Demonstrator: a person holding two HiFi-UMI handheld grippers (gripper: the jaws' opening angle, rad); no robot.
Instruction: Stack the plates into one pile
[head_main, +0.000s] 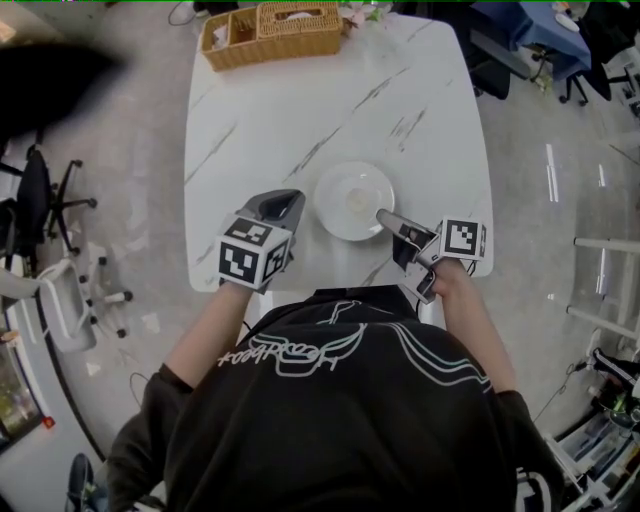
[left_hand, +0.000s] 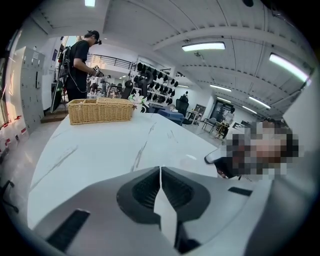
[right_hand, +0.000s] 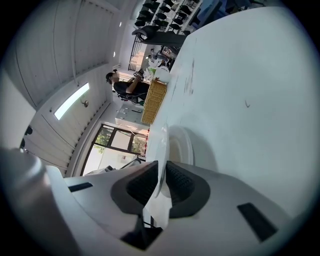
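Observation:
A white plate (head_main: 352, 198) lies on the white marble table (head_main: 300, 110), near its front edge. My right gripper (head_main: 384, 215) comes in from the right and is shut on the plate's near right rim. In the right gripper view the thin rim (right_hand: 160, 137) stands edge-on between the pads of the right gripper (right_hand: 161, 170). I cannot tell whether another plate lies under it. My left gripper (head_main: 290, 202) hovers just left of the plate, apart from it. Its jaws are shut with nothing between them, as the left gripper view shows (left_hand: 160, 172).
A wicker basket (head_main: 275, 30) stands at the table's far edge, also seen in the left gripper view (left_hand: 100, 110). Office chairs (head_main: 40, 195) stand on the floor to the left. A person (left_hand: 80, 60) stands beyond the table.

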